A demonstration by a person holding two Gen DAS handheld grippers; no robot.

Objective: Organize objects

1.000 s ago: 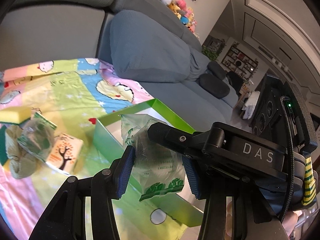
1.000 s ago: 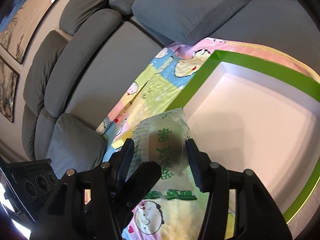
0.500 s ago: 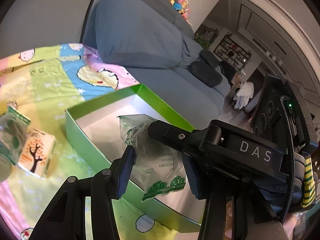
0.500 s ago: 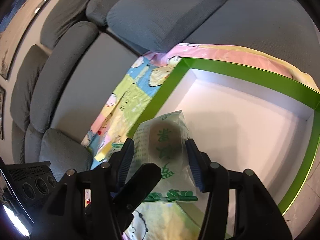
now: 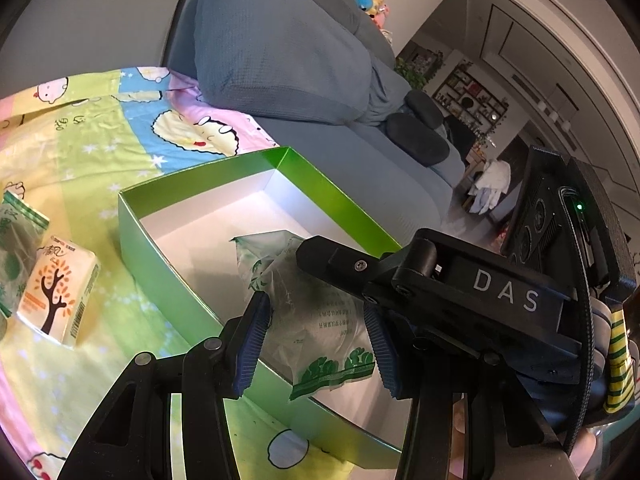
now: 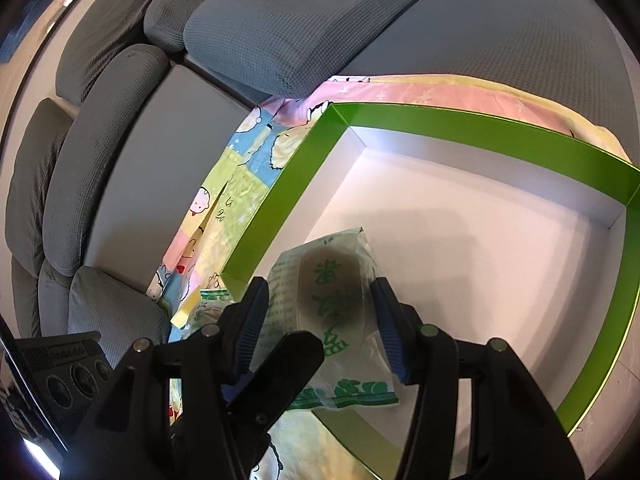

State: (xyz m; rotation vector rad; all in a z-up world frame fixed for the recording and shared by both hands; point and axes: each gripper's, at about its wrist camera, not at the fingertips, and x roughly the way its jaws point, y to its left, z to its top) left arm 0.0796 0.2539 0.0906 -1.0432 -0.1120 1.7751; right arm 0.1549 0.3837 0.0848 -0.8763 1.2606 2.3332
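Held one snack bag (image 5: 316,312) between both grippers, left gripper (image 5: 318,344) and right gripper (image 6: 320,328) each squeezing it, hanging above the green box's (image 6: 280,196) near edge.

We log the box (image 5: 168,276) green outside, white inside. Packet (image 6: 332,312): clear film, green print, dark brown round inside. Sheet (image 5: 80,136): pastel yellow, green, blue and pink patches with cartoon faces. Tissue pack (image 5: 56,296): white with orange tree. Sofa (image 6: 280,28) grey-blue. Tongs' pads (image 5: 252,344) blue, ribbed.
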